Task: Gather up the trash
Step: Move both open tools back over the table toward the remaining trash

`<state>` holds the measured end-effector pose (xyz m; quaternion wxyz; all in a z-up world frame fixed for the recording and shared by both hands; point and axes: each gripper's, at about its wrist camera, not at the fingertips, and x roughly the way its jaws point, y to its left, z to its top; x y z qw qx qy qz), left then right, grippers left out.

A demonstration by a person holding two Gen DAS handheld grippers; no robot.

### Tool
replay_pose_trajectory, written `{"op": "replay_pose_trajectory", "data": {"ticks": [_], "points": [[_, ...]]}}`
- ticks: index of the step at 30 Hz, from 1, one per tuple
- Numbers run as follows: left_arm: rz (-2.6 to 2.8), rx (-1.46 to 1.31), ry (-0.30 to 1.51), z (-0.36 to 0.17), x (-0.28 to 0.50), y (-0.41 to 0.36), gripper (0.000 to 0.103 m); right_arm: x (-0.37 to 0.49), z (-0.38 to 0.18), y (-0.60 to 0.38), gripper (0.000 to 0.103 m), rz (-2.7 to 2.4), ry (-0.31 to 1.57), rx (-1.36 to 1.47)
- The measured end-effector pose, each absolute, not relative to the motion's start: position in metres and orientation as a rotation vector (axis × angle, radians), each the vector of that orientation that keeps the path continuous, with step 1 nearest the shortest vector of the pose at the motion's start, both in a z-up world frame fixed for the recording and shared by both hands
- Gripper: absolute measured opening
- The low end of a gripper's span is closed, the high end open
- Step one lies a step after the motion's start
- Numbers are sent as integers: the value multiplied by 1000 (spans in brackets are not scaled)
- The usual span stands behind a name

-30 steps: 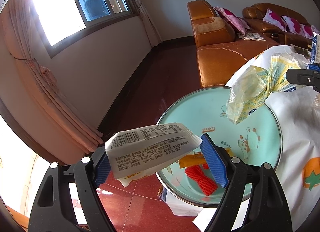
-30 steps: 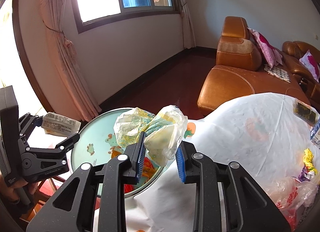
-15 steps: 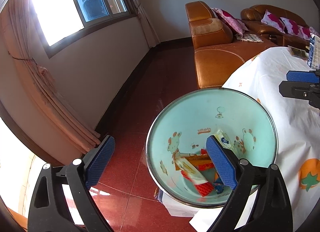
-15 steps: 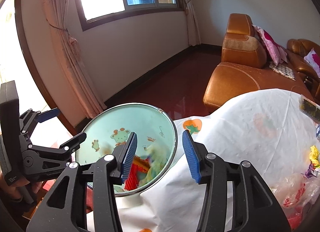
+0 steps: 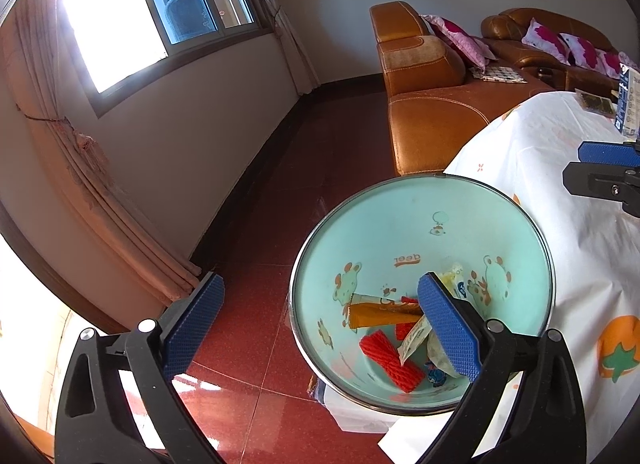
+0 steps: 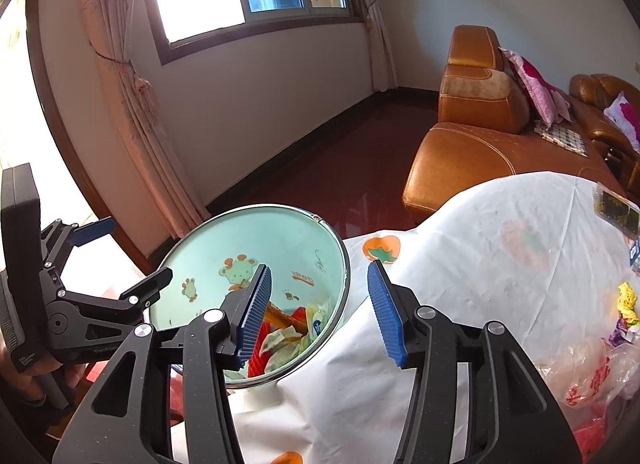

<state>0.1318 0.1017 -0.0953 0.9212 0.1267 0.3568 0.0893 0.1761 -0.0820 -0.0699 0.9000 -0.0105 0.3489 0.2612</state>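
**Both grippers empty over the bin; time to go back for more**

The left gripper (image 5: 318, 322) hangs above the mint-green cartoon bin (image 5: 400, 223) with its fingers (image 5: 448, 328) spread as wide as they go and nothing between them. The right gripper (image 6: 320, 308) has its fingers (image 6: 386, 314) about half apart, also empty; both pairs have just been opening. The dropped wrappers lie at the bottom of the bin, below and just ahead of the left fingertips, and under the left-hand finger of the right gripper.

The step in hand looks like the release and the return. To do it well I would lift each gripper straight clear of the bin's metal rim before swinging away, so no finger catches the rim and tips the bin, which stands tight against the hanging cloth of the desk (image 6: 500, 264). The remaining trash sits to the right of the right fingers; that gripper is nearer to it. Thin film is likely to slip, so pinching a bunched fold should serve better than a flat edge.

Count, as far as can be seen:
- bins: one
- grippers: two
- red ridged pieces in the bin (image 5: 392, 362): one plain, a second partly hidden
- orange wrapper (image 5: 380, 314): one
- pale wrappers in the bin: at least two, overlapping
- crumpled clear bags on the desk (image 6: 592, 372): one heap, number unclear
- small yellow scrap (image 6: 626, 300): one
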Motion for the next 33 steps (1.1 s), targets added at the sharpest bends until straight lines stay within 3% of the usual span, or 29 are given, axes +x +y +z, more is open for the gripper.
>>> {"op": "replay_pose_trajectory", "data": {"ticks": [33], "points": [[199,308,719,-93,128,95,96,172,-64,-90,50,455,713,-52]]}}
